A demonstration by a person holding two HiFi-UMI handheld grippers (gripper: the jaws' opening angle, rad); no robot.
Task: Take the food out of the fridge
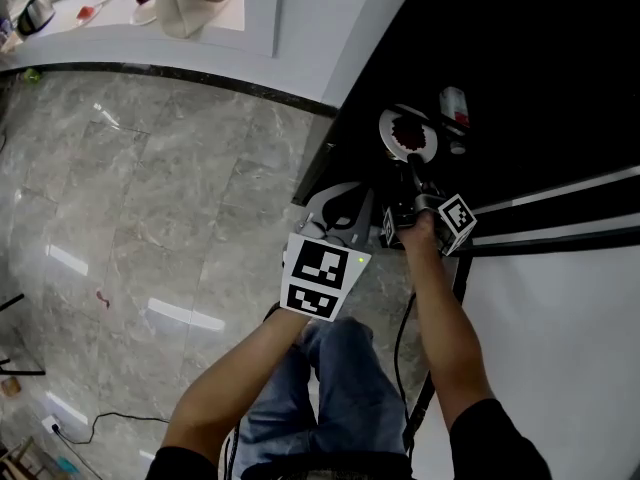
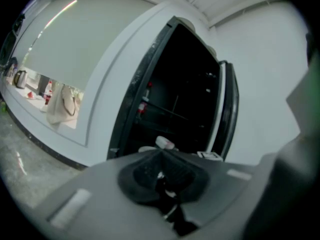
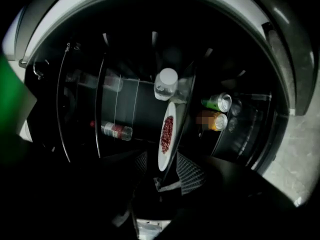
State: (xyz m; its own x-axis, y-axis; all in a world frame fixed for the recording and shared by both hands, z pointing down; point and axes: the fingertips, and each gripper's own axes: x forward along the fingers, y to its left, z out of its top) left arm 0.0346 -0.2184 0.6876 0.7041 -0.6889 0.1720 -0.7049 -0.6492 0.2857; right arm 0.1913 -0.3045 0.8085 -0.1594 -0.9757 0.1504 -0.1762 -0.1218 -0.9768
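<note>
**Q:** What bounds the room you have to move in?

**A:** Your right gripper [image 3: 165, 168] reaches into the fridge [image 1: 540, 58]. The opening is bounded on your left by the fridge's dark front edge. On your right is the open white door [image 1: 560, 348], and your right forearm [image 1: 440, 308] runs along its black edge. Grey floor tiles [image 1: 150, 218] spread wide to your left.

**Q:** And how are your hands posed?

**A:** Both forearms stretch forward. The right gripper is rolled, so the white plate [image 3: 163, 160] of red beans [image 3: 167, 133] shows edge-on in its view. Its jaws stand wide apart with the plate's near rim between them, and the pads are not pressing. The plate sits inside the fridge near the opening's left edge, with a white-capped bottle [image 3: 166, 81] just behind it. Your left gripper [image 2: 160, 156] hovers outside that edge, its jaws closed together on nothing.
</note>
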